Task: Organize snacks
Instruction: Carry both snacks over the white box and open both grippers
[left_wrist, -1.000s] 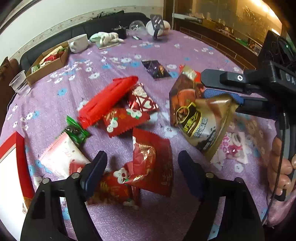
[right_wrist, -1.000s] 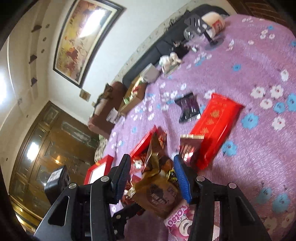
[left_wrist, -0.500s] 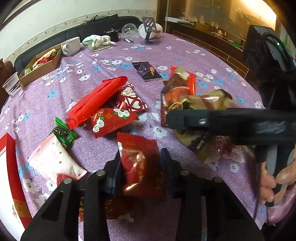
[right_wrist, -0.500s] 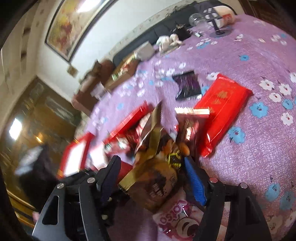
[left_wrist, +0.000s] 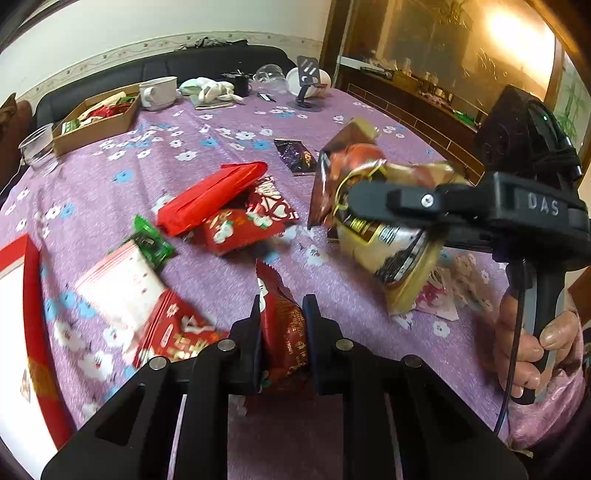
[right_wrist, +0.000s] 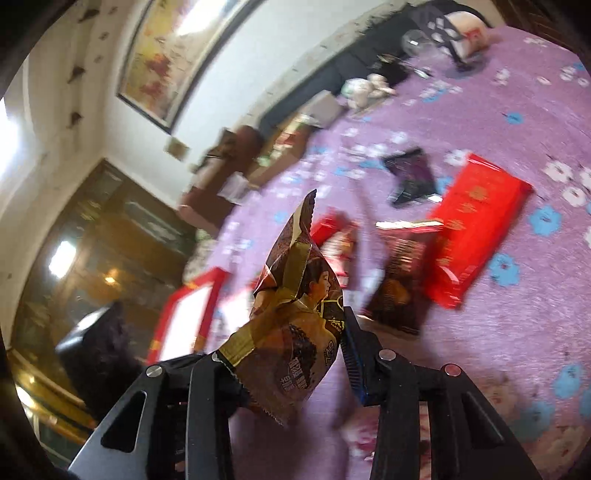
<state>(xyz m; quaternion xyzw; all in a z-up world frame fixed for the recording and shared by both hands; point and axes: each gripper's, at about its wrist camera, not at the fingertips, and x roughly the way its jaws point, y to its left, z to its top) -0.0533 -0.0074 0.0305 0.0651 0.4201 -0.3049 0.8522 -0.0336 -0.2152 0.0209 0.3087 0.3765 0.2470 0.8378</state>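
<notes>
My left gripper (left_wrist: 282, 321) is shut on a dark red snack packet (left_wrist: 282, 325), held edge-up just above the purple flowered tablecloth (left_wrist: 221, 140). My right gripper (right_wrist: 291, 350) is shut on a brown and gold snack bag (right_wrist: 295, 332); the same bag (left_wrist: 391, 236) shows in the left wrist view, lifted off the table at the right. Loose snacks lie in the middle: a long red packet (left_wrist: 210, 195), a red heart packet (left_wrist: 251, 225), a green candy (left_wrist: 151, 240), a pink-white packet (left_wrist: 122, 284) and a dark purple packet (left_wrist: 295, 155).
A red-rimmed box (left_wrist: 22, 317) lies at the left edge. A cardboard box of snacks (left_wrist: 96, 118), a white mug (left_wrist: 159, 92), a plastic cup (left_wrist: 37, 147) and a phone stand (left_wrist: 306, 85) stand at the far side. A pink wrapper (left_wrist: 443, 291) lies under the bag.
My left gripper has closed on the dark red packet and lifted it off the cloth. My right gripper has kept hold of the brown and gold bag and raised it.
</notes>
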